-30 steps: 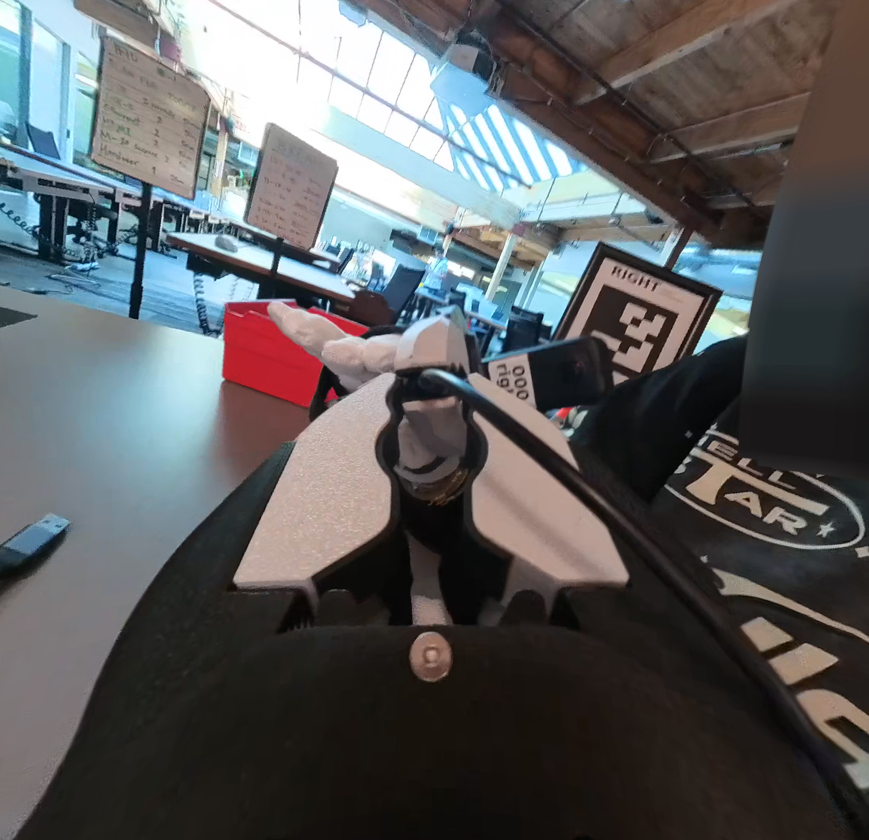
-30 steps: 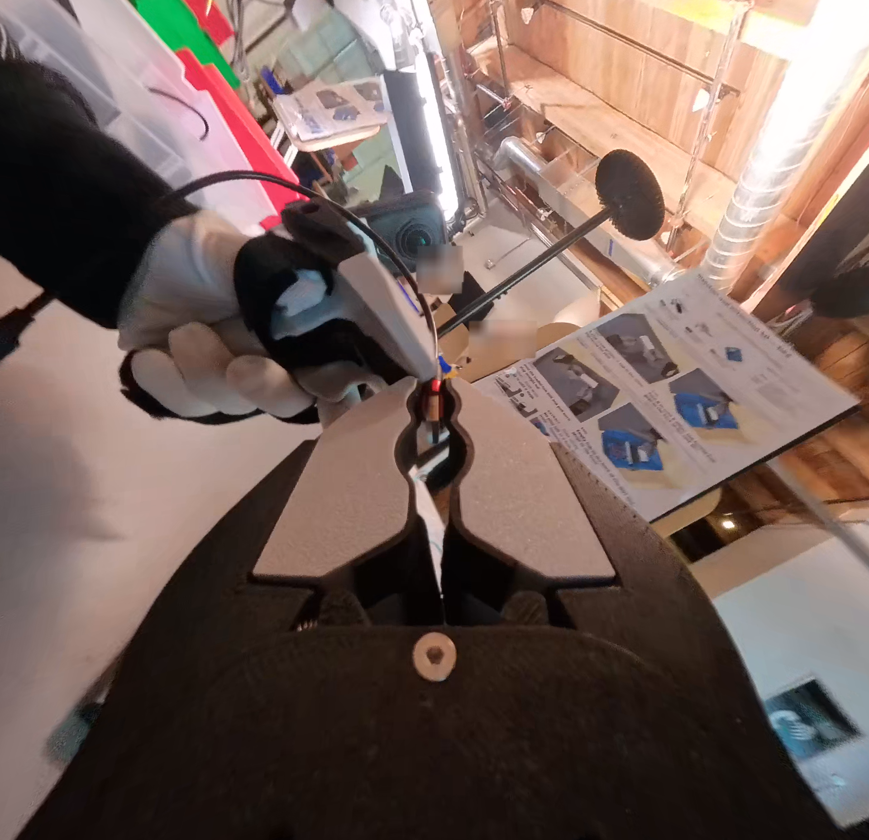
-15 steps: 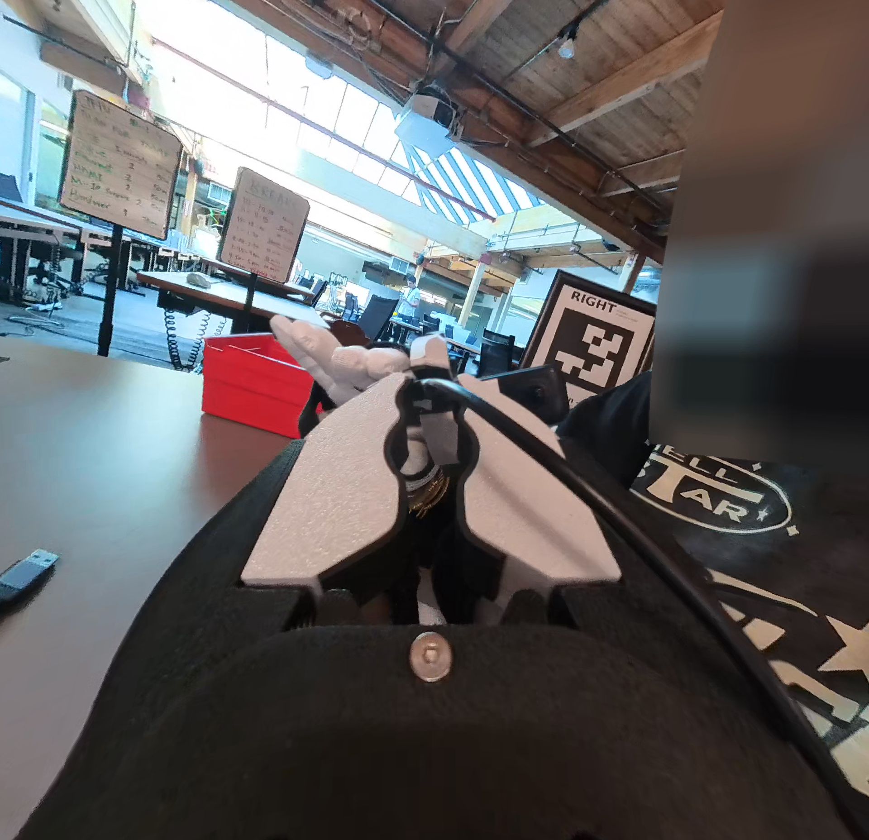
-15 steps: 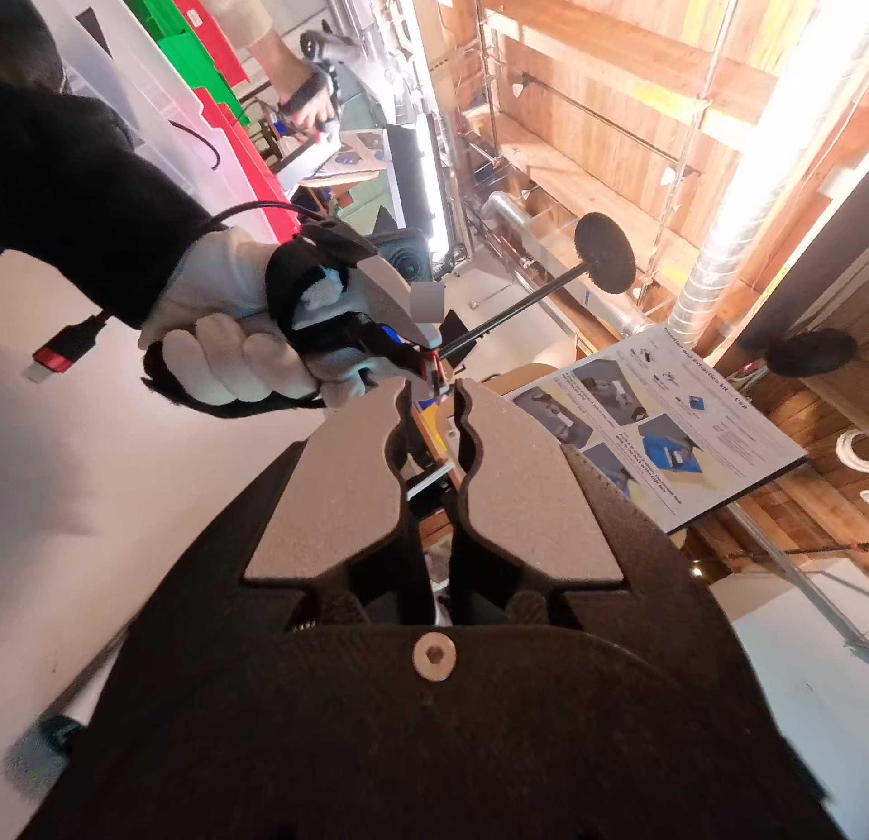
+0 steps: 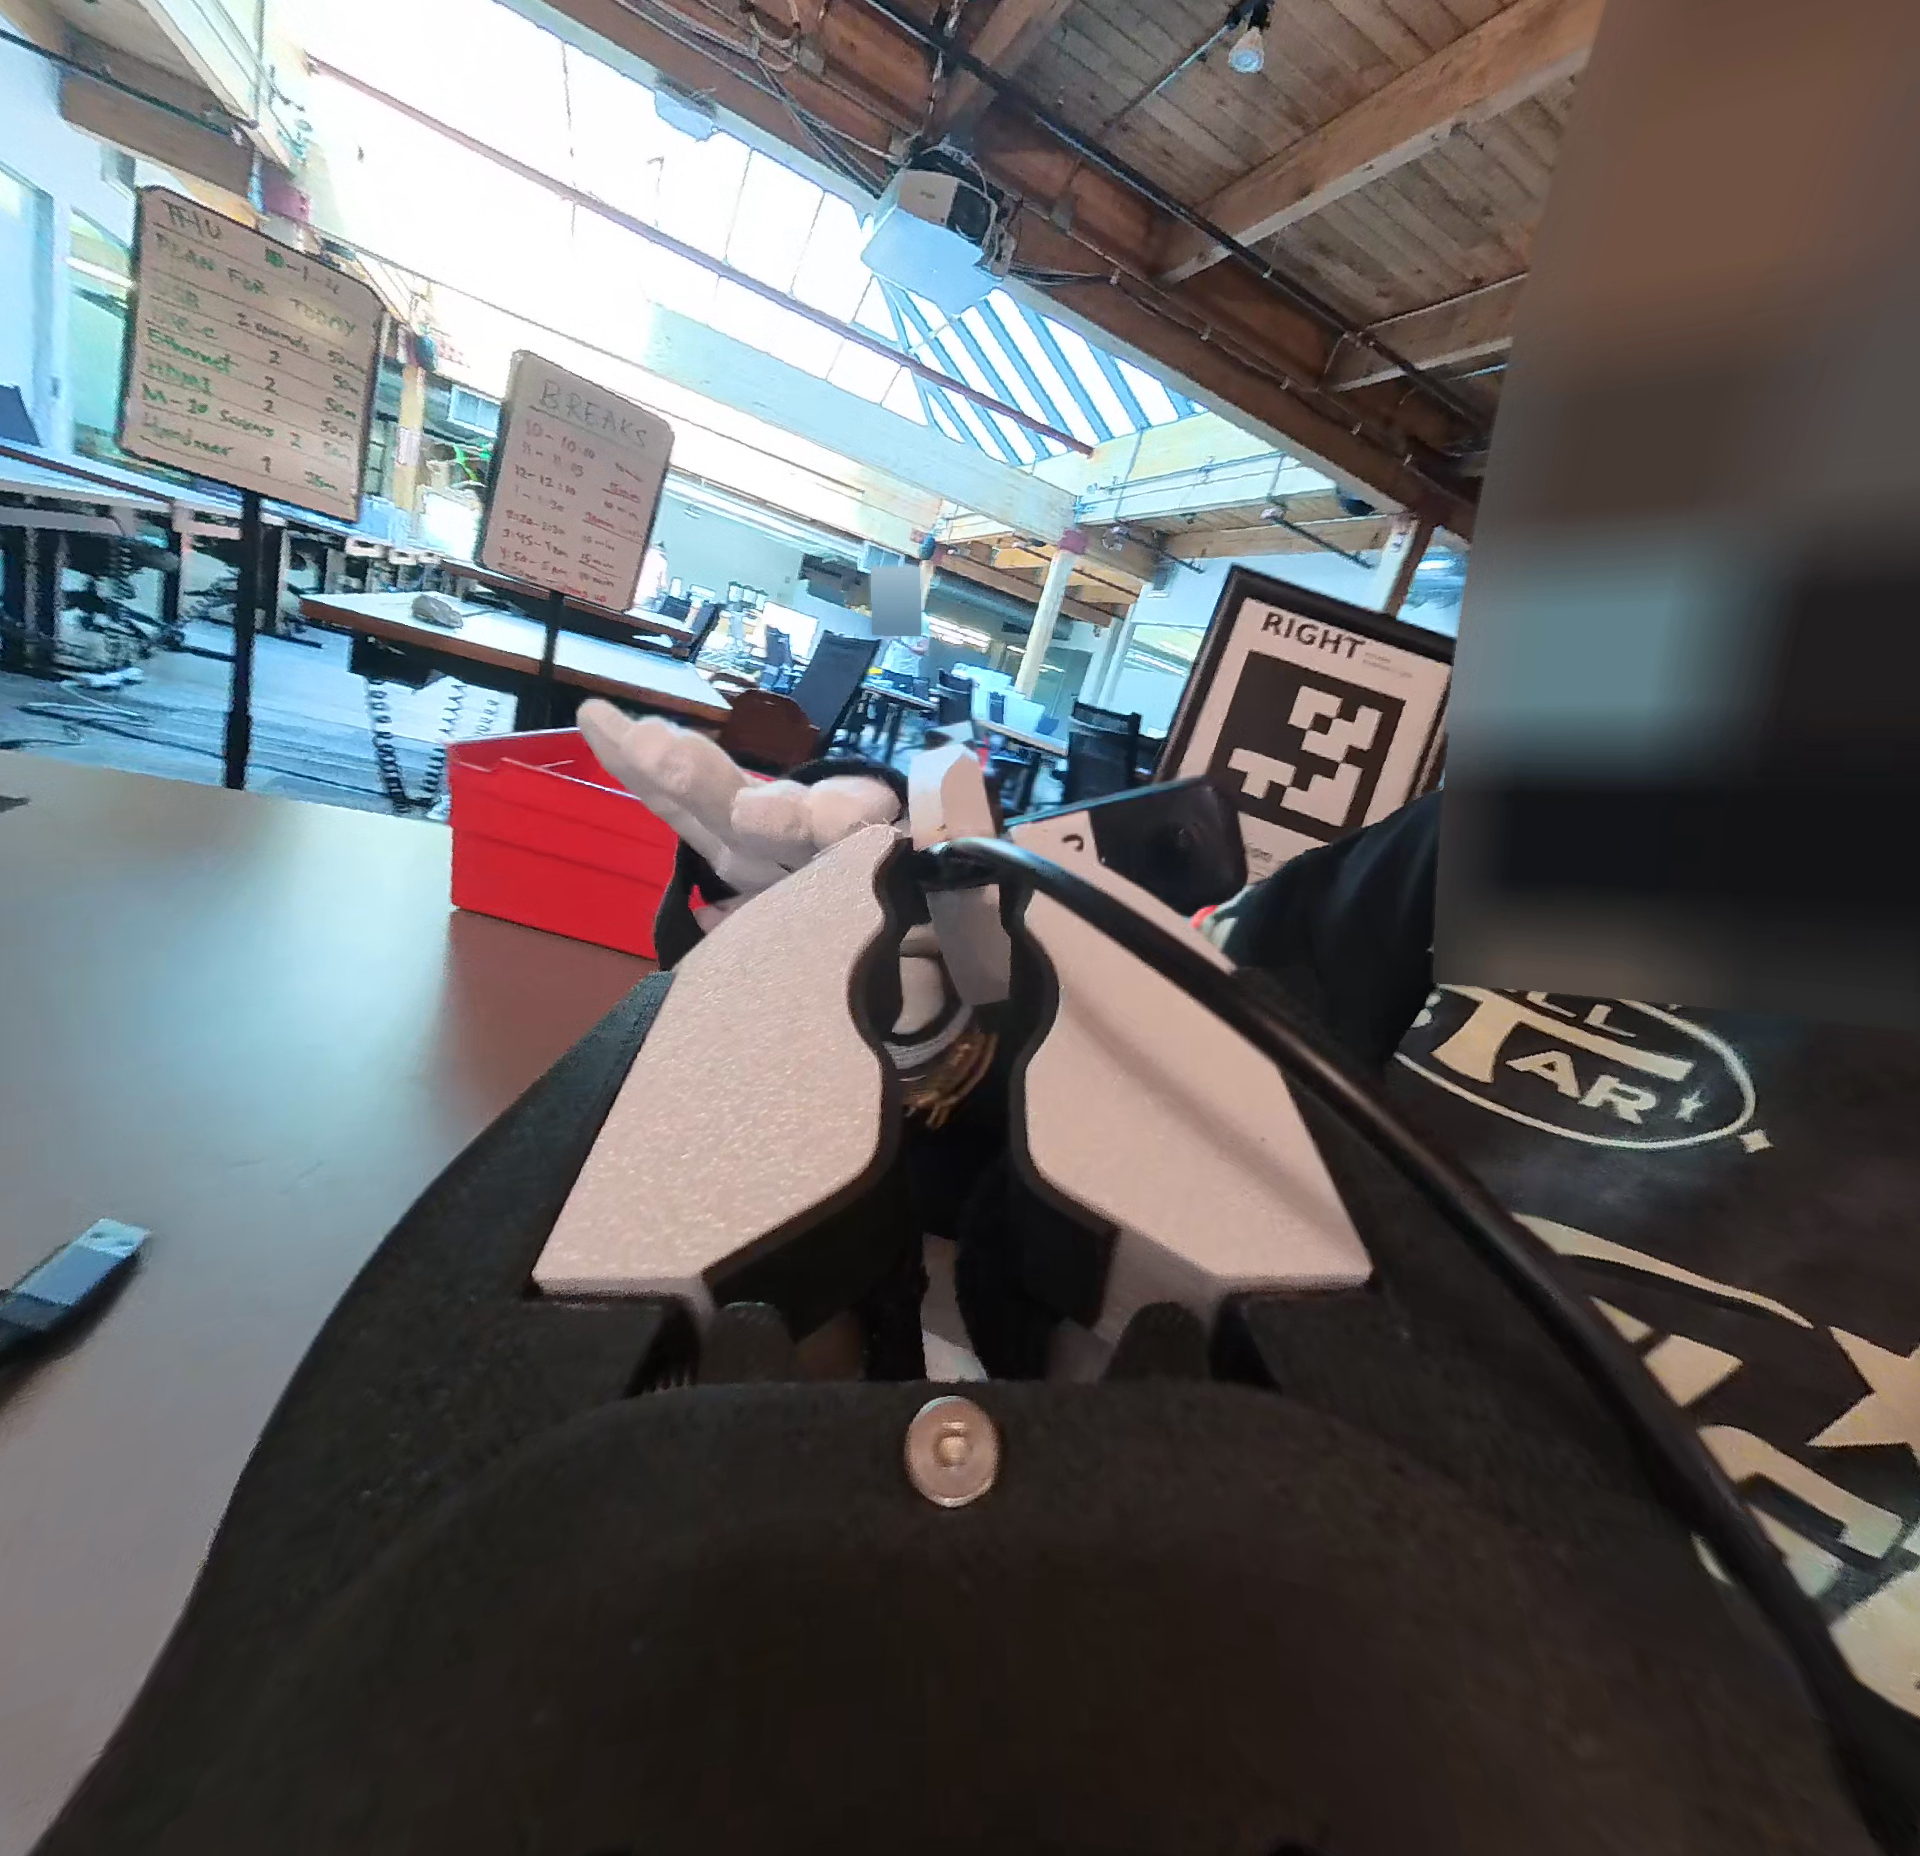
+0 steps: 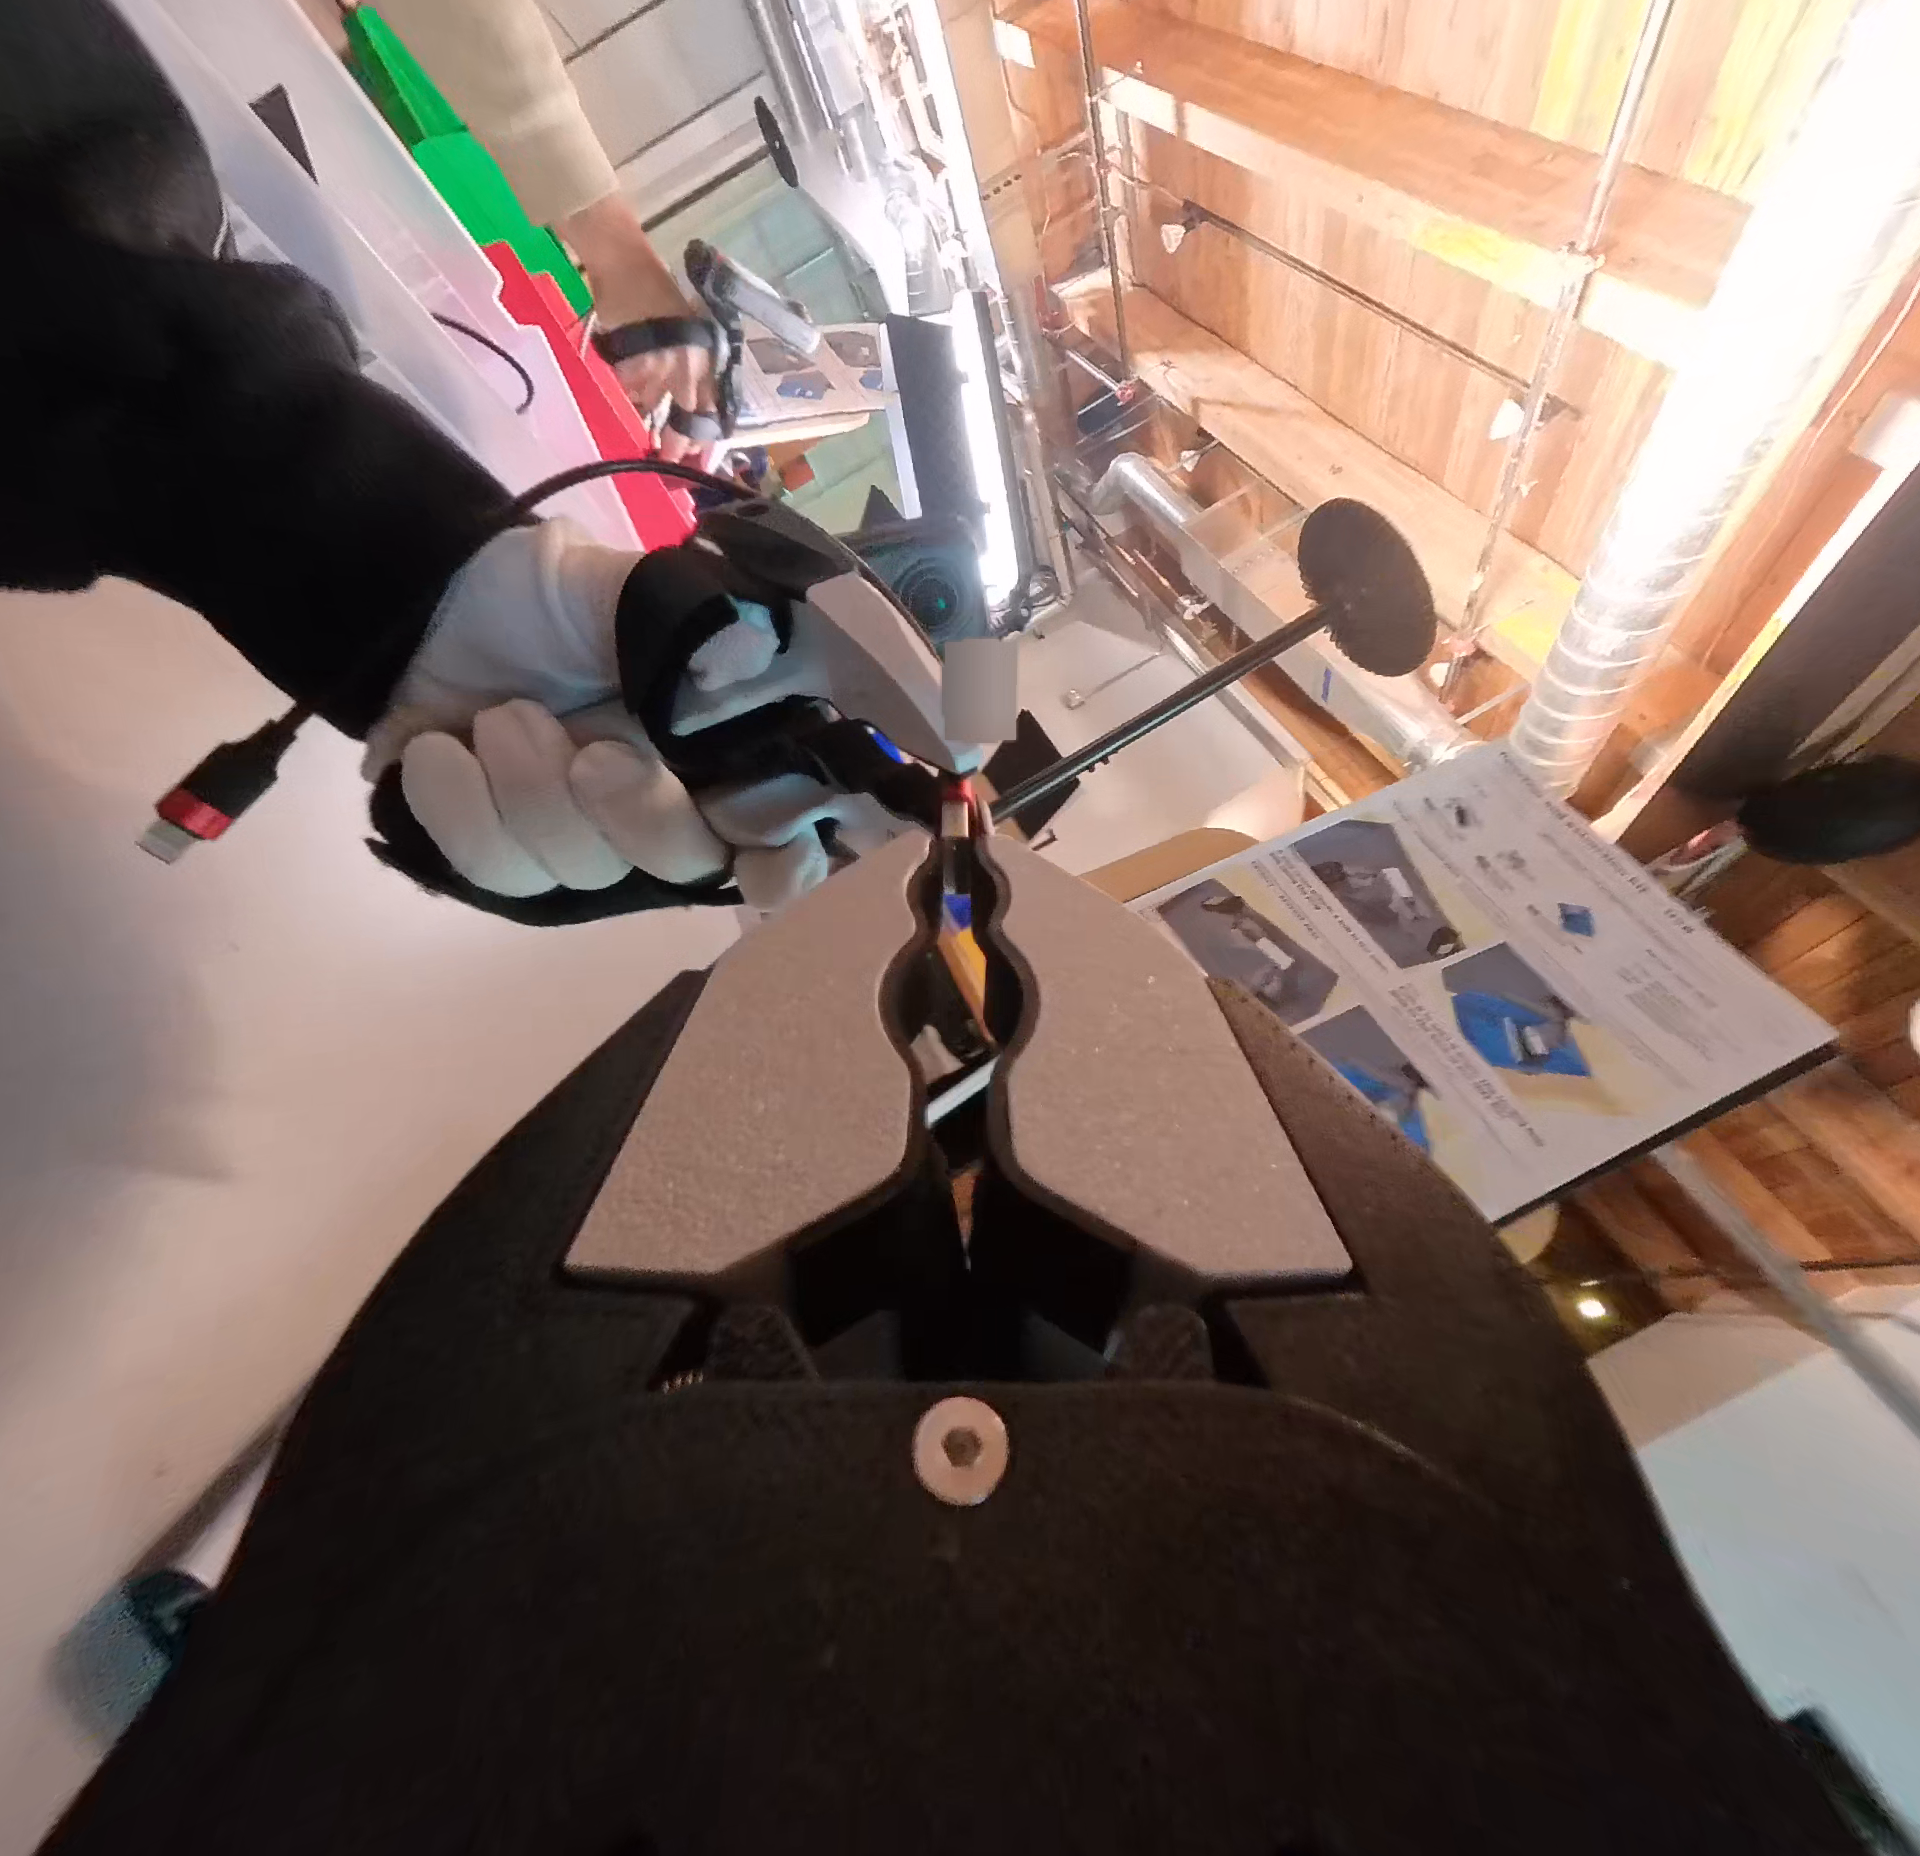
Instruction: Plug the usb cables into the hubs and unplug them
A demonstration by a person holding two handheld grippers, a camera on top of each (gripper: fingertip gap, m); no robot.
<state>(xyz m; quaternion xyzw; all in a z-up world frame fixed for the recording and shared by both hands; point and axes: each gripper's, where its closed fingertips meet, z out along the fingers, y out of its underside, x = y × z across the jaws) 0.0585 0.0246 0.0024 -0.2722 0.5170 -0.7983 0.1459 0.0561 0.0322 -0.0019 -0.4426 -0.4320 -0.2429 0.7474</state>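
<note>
Item, my right gripper (image 6: 958, 861): grainy grey fingers (image 6: 790, 1079) pinched on a red-collared plug (image 6: 956, 819) at the tips. Only this view shows that plug meeting the pointed grey tip of the left gripper (image 6: 894, 705), held in a white-gloved hand (image 6: 540, 726). Left of the jaws, a loose red-and-black cable end (image 6: 213, 798) dangles over the pale table (image 6: 260, 1027); half a second ago my fingers stood apart.

Item, my left gripper (image 5: 951, 861): jaws nearly closed on a black cable (image 5: 1299, 1058) that arches off to the right; what else sits between them I cannot tell. Only here: a metal-tipped plug (image 5: 73, 1276) lying far left on the dark table (image 5: 208, 975), and a glossy red bin (image 5: 551, 840) beyond the tips.
</note>
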